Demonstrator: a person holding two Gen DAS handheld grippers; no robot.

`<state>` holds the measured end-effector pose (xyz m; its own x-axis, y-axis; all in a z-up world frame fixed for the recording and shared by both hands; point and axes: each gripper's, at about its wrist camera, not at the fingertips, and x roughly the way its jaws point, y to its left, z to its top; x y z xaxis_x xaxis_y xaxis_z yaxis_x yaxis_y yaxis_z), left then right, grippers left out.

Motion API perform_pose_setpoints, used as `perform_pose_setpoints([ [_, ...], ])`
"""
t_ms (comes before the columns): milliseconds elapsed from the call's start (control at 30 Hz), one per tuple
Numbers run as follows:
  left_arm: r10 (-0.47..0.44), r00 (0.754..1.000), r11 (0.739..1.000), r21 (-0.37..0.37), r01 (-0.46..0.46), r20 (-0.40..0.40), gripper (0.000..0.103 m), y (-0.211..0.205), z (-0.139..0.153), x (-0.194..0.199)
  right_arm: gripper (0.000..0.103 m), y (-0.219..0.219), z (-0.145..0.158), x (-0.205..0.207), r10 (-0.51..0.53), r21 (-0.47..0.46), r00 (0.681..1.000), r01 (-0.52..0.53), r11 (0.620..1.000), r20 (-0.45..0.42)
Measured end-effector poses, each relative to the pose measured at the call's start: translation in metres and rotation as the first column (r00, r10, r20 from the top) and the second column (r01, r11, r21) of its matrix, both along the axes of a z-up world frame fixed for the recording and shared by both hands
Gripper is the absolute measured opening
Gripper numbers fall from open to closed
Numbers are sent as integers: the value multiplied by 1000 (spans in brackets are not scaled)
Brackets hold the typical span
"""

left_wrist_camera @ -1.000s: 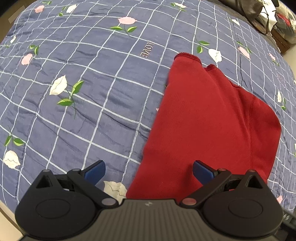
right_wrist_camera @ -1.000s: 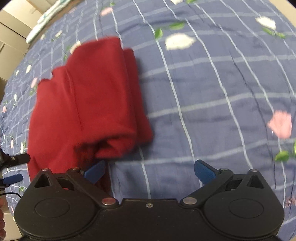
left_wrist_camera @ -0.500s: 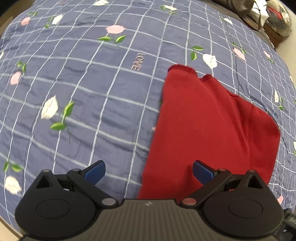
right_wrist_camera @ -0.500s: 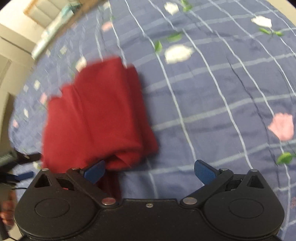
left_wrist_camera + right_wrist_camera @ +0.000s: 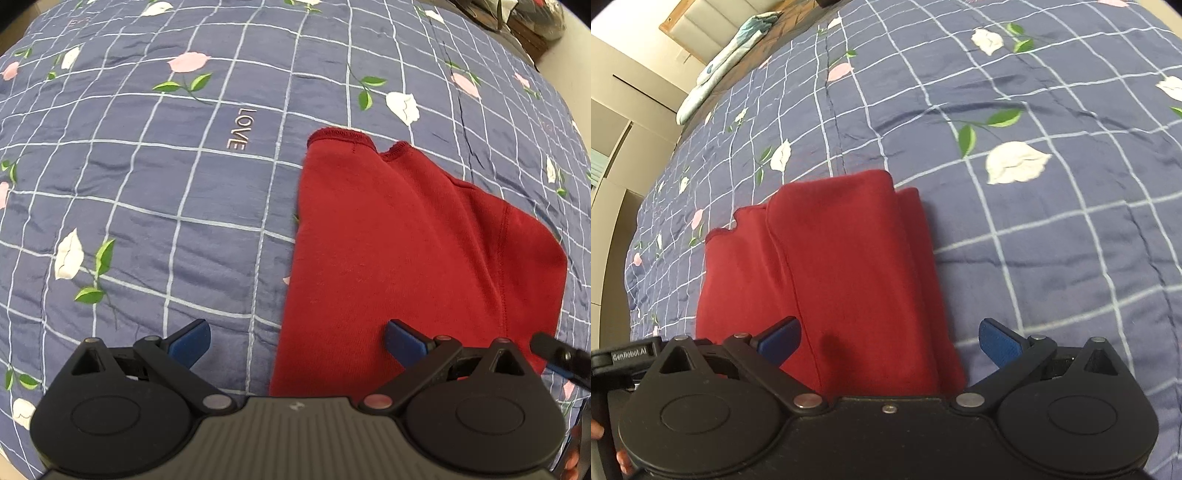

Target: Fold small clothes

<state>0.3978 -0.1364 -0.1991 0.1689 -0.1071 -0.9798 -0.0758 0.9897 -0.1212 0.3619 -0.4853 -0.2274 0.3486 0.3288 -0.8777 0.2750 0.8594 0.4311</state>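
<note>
A small red garment (image 5: pixel 399 251) lies folded in layers on the blue checked bedspread (image 5: pixel 166 192), its cuffs at the far end. My left gripper (image 5: pixel 297 341) is open and hovers over the garment's near left edge, one blue pad (image 5: pixel 190 341) above the bedspread, the other over the red cloth. In the right wrist view the same garment (image 5: pixel 842 273) runs away from me as a long folded strip. My right gripper (image 5: pixel 888 341) stands open over its near end, holding nothing. The other gripper's tip (image 5: pixel 557 352) shows at the lower right of the left view.
The flower-printed bedspread (image 5: pixel 1034 240) spreads wide to the right of the garment. A folded pale cloth (image 5: pixel 727 62) lies at the bed's far edge by a headboard. Dark bags (image 5: pixel 524 18) sit beyond the bed's far right corner.
The right gripper swung over the garment, so the red cloth now lies centred between its fingers instead of at the left. The left view shifted slightly; the garment stays flat.
</note>
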Motion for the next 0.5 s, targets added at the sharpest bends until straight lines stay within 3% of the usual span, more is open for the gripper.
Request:
perform_pose_setpoints([
  [200,-18,999,1000,3,18,-28,102,-8,-10,5,103,1,-32,4,1,6,992,0,1000,-125],
  [300,-26,999,1000,7,26,-37,102,-11,-15,5,103,-4,-36,-3,-43,30,993,46,998,-108],
  [500,-17,998,1000,7,17,-53,103,-11,-25,5,103,0,-35,-8,-12,7,997,13,1000,-80],
])
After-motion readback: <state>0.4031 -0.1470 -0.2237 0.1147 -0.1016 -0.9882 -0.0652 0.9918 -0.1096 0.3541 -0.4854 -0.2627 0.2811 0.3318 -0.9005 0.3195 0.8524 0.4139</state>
